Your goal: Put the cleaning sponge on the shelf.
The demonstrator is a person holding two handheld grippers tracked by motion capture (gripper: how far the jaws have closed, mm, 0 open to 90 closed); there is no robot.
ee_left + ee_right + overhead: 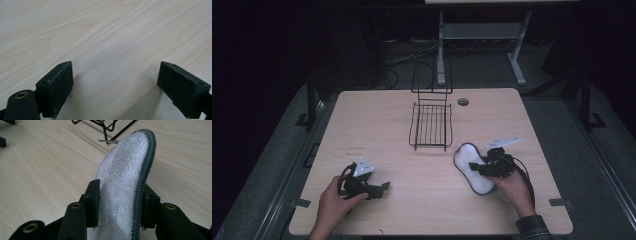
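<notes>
While our right gripper (pixel 117 202) clamps the soft white fleecy insole with its grey stitched rim (pixel 125 177) across its narrow waist, just in front of the black wire rack (pixel 430 122), we judge it light and floppy (left gripper (pixel 115 85) gapes empty).

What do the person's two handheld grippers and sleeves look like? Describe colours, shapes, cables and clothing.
Both the left gripper and the right gripper are black, each topped by a grey three-cornered plate. Their jaws end in blocky black pads with small screw holes, and brass-coloured rings sit at the pivots. A black cable loops from the right one. A dark checked sleeve covers the right wrist.
</notes>
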